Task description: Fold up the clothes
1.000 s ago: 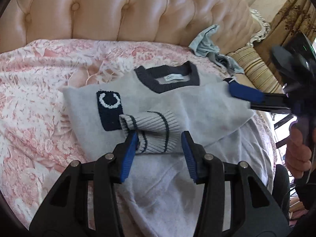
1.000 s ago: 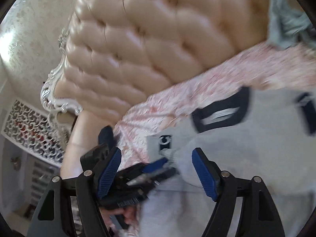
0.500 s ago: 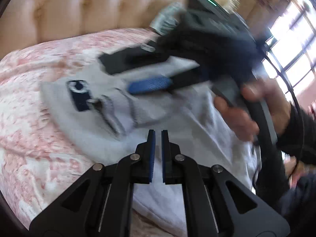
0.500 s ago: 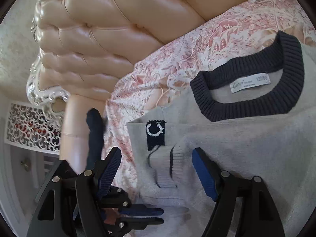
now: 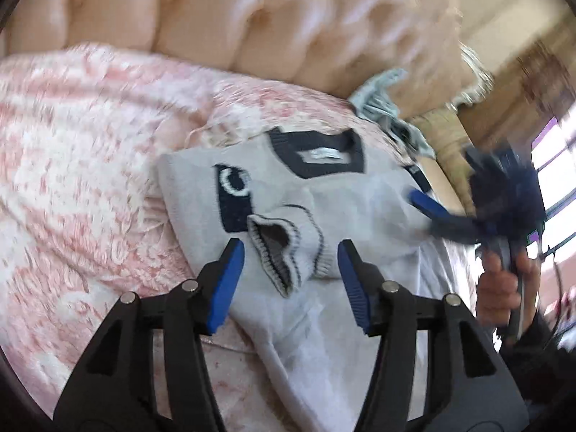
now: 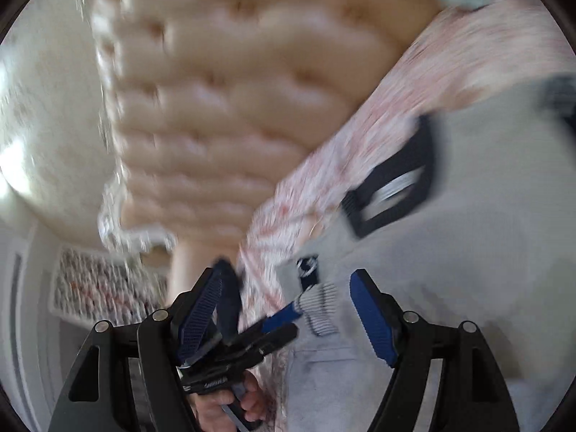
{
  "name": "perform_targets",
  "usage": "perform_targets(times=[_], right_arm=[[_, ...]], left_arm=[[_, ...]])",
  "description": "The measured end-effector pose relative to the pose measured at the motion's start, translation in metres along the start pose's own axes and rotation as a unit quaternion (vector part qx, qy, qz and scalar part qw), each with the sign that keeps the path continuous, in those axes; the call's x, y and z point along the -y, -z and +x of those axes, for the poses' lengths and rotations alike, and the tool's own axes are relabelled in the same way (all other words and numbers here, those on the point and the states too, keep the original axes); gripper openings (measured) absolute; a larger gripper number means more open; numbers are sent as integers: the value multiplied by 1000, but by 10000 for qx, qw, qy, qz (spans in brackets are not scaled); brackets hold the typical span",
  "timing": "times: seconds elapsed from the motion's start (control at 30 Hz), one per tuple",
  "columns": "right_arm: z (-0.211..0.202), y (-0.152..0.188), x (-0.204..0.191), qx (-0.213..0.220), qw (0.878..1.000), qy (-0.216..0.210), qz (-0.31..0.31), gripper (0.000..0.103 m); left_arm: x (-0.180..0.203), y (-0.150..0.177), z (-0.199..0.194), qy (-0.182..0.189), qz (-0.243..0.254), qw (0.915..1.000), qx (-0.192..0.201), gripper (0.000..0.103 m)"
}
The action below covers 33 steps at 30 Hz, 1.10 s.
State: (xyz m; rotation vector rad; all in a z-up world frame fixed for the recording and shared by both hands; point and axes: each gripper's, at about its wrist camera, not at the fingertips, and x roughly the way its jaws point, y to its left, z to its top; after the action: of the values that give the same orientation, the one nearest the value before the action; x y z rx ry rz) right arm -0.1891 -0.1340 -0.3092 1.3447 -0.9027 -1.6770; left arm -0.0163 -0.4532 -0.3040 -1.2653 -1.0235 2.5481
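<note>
Grey knit sweater point(image 5: 324, 194) on bed point(image 5: 72, 165): soft, limp; best pinched at ribbed cuff point(image 5: 284, 252). Left tongs point(image 5: 291, 280) spread, empty; right tongs point(image 6: 284, 313) likewise spread.

open left gripper point(image 5: 291, 280) over sweater point(image 5: 360, 212) (grey)

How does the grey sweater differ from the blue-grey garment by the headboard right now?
The grey sweater lies spread in the middle of the bedspread, sleeve cuff folded onto its chest; the blue-grey garment sits crumpled against the headboard. The sweater shows dark trim; the garment looks plain. Both rest on the bed.
</note>
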Motion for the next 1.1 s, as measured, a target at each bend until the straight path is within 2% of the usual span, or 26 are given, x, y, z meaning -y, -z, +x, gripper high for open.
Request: perform_targets(times=[0.13, 0.2, 0.3, 0.33, 0.37, 0.4, 0.47, 0.57, 0.67, 0.77, 0.93, 1.03, 1.1], right_arm=[[-86, -7, 37, 1066, 9932, 33, 461, 75], [-108, -15, 47, 1252, 9902, -23, 613, 77], [-133, -28, 60, 1414, 9866, -126, 801, 79], [-134, -33, 59, 1388, 9872, -146, 768, 79], [-126, -38, 53, 1249, 9898, -183, 663, 80], [-117, -43, 49, 1070, 9924, -243, 560, 80], [-98, -49, 45, 776, 9957, -206, 458, 80], [-70, -62, 54, 487, 9976, 260, 423, 80], [-61, -71, 63, 419, 9956, 782, 310, 80], [-75, -65, 56, 604, 9951, 760, 171, 80], [-121, -29, 44, 740, 9951, 648, 110, 80], [-121, -5, 49, 411, 9961, 705, 351, 80], [-116, 1, 57, 358, 9960, 587, 568, 80]], left_arm=[[-4, -3, 9, 13, -523, 9986, 53, 58], [-3, -4, 13, -49, -691, 9976, 67, 58], [-2, -3, 11, -42, -626, 9980, 61, 57], [-1, -3, 10, -40, -604, 9981, 58, 50], [0, -3, 9, -38, -583, 9983, 56, 17], [0, -2, 9, -35, -561, 9984, 54, 3], [1, -2, 7, -31, -518, 9986, 50, 3], [3, -1, 5, -24, -453, 9990, 43, 3], [4, 1, 2, 8, -417, 9991, 21, 3], [2, 3, 5, -6, -459, 9989, -10, 3], [-3, 4, 5, 101, -605, 9981, 26, 3], [-1, 4, 2, 135, -605, 9980, 94, 3], [0, 4, -1, 202, -608, 9978, 139, 3]])
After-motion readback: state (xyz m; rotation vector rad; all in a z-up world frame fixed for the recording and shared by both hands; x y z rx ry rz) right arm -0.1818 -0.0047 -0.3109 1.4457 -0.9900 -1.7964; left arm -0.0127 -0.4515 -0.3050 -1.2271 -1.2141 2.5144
